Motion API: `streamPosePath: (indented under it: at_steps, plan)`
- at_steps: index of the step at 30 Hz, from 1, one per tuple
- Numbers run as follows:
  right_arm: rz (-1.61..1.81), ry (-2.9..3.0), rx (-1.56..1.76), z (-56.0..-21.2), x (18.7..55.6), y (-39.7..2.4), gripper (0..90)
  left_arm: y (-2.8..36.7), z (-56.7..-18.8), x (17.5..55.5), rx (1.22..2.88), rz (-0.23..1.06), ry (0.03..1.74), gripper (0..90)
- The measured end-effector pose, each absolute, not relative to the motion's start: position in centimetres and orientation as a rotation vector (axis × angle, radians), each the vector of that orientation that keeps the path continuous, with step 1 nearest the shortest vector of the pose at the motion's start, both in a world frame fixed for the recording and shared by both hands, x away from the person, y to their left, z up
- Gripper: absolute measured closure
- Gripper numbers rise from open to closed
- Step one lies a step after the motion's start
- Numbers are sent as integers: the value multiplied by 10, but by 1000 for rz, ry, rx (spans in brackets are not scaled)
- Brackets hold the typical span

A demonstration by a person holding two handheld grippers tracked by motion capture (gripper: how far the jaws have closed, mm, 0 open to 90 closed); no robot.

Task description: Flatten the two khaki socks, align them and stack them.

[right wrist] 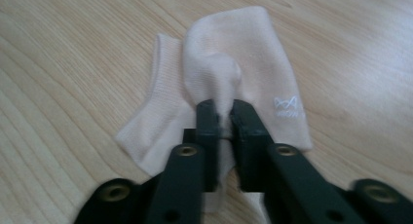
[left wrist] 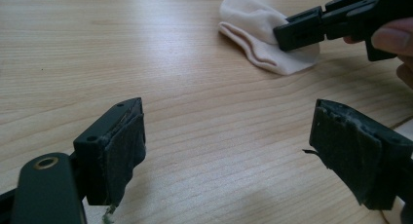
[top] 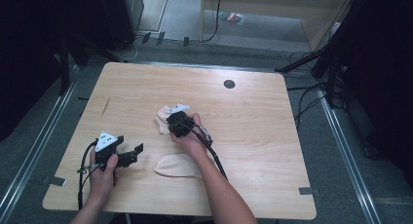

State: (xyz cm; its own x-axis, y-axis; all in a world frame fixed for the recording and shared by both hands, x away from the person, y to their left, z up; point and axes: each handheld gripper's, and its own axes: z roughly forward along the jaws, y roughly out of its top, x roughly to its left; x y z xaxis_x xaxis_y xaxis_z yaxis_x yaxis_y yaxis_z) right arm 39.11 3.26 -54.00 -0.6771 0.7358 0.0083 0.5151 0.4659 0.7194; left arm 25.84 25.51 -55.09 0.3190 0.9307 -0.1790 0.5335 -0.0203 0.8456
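Note:
A pale pink sock (top: 162, 119) lies crumpled near the middle of the wooden table (top: 253, 117). My right gripper (top: 169, 120) is down on it. In the right gripper view the gripper (right wrist: 225, 112) is shut on a raised fold of this sock (right wrist: 253, 53), and the cloth bunches up between the pads. A second pink sock (top: 176, 166) lies flat near the front edge, beside the right forearm. At the front left my left gripper (top: 130, 145) is open with nothing between its fingers. In the left gripper view the gripper (left wrist: 229, 136) faces the crumpled sock (left wrist: 253, 34) and the right gripper (left wrist: 294, 33).
A small dark round hole (top: 229, 84) sits in the table top near the far edge. Cables and dark stands (top: 321, 63) crowd the floor beyond the table's right side. Bare wood spreads over the table's left and right parts.

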Motion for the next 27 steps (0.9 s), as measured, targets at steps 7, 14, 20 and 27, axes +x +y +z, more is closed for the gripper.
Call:
streamPosePath:
  at_steps: [7, 14, 20, 27]
  plan:
    - [1152, 2311, 1186, -511, 386, 3, 863, 255, -551, 258, 1679, 548, 1336, 142]
    - [1204, 2203, 1306, -492, 377, -58, 865, 255, -551, 258, 1683, 553, 1337, 141]
    - [1133, 2183, 1339, -507, 366, -89, 864, 255, -551, 259, 1687, 553, 1338, 142]
    - [1125, 2158, 1444, -534, 360, -109, 622, 255, -551, 259, 1685, 553, 1338, 141]
